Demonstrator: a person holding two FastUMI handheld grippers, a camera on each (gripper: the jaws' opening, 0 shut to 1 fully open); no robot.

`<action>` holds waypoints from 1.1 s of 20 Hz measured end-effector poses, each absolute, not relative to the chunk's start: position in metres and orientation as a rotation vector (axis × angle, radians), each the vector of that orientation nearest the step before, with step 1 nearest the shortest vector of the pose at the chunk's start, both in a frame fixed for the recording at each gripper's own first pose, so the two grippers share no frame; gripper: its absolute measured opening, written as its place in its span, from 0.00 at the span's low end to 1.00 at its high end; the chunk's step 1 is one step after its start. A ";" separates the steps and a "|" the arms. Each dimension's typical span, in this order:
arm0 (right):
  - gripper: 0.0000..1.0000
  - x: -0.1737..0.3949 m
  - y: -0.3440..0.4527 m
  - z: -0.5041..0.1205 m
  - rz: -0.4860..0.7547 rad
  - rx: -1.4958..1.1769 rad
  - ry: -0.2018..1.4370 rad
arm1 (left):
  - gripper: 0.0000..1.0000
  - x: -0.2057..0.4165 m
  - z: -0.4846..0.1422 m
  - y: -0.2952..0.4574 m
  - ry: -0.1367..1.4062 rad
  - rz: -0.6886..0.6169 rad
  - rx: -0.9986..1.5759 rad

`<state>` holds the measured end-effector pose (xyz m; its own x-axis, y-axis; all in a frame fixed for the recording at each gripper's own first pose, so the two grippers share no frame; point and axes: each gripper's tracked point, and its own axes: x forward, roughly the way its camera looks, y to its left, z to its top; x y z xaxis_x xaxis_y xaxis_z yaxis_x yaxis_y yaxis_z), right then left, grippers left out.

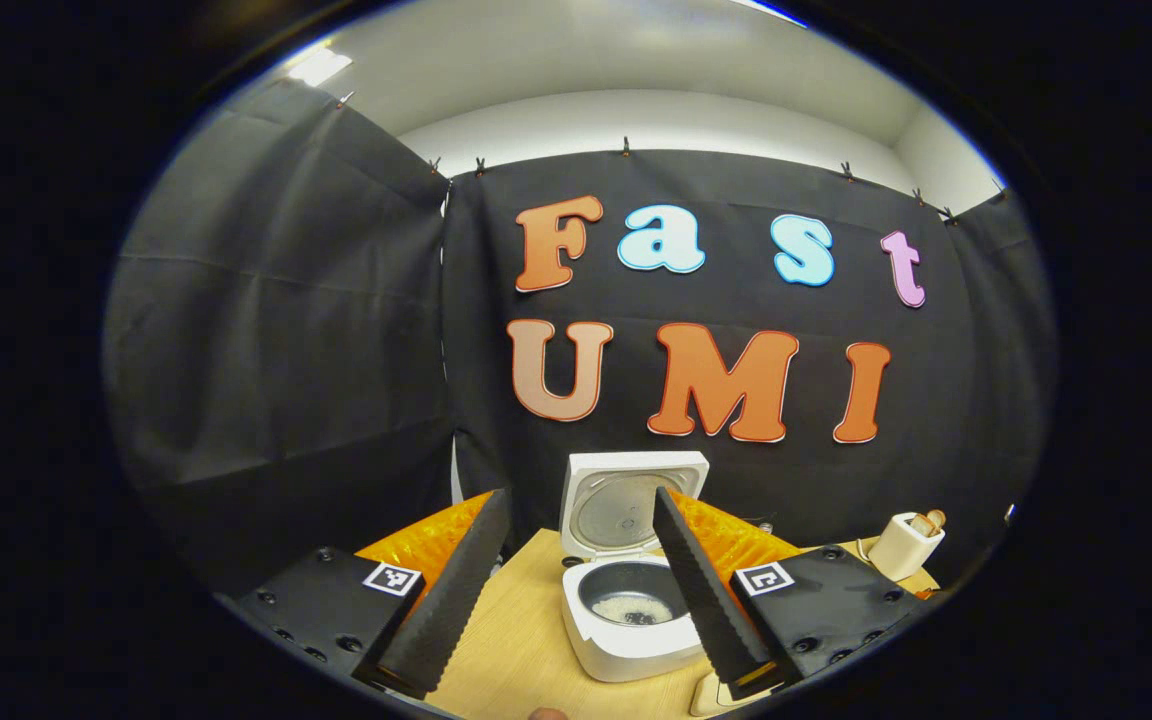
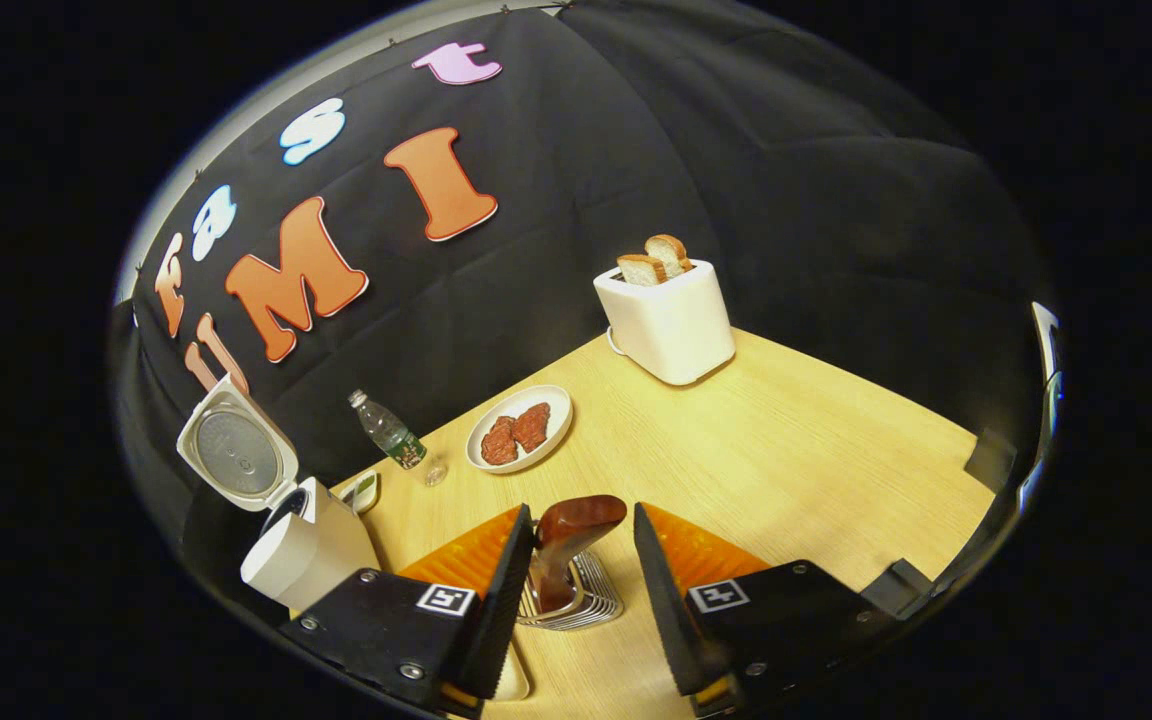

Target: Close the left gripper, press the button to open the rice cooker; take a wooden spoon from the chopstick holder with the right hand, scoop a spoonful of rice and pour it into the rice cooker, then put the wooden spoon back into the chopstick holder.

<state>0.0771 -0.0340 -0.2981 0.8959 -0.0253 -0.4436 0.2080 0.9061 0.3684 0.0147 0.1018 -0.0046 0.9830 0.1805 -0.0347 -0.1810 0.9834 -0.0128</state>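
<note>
The white rice cooker [image 1: 626, 640] stands with its lid [image 1: 633, 500] up, and some rice lies in the dark inner pot [image 1: 633, 597]. My left gripper [image 1: 581, 495] hovers in front of it, open, its fingers to either side of the cooker. In the right gripper view a dark wooden spoon [image 2: 571, 535] stands in the wire chopstick holder [image 2: 576, 600]. My right gripper [image 2: 584, 515] is open around the spoon's head, its fingers set wider than the spoon. The open cooker [image 2: 311, 545] is at the far left of that view.
A white toaster [image 2: 671, 318] with bread slices stands at the back of the wooden table [image 2: 786, 440]. A plate of meat [image 2: 521, 428], a small water bottle [image 2: 388, 432] and a small dish [image 2: 361, 490] lie between the toaster and the cooker. The toaster [image 1: 904, 545] also shows at the right.
</note>
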 end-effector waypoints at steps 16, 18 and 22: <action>0.17 0.071 0.023 -0.215 -0.003 0.268 0.369 | 0.99 0.001 -0.007 0.124 0.044 0.192 -0.063; 0.17 0.061 0.039 -0.192 0.026 0.233 0.328 | 0.99 0.002 -0.003 0.124 0.037 0.174 -0.069; 0.17 0.042 0.092 -0.158 0.135 0.223 0.266 | 0.97 0.000 -0.001 0.131 0.032 0.157 -0.046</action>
<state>0.0418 0.0920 -0.1579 0.9559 0.1615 -0.2454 -0.1028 0.9664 0.2355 0.0001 0.1311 -0.0014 0.9872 0.1553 -0.0358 -0.1568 0.9867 -0.0436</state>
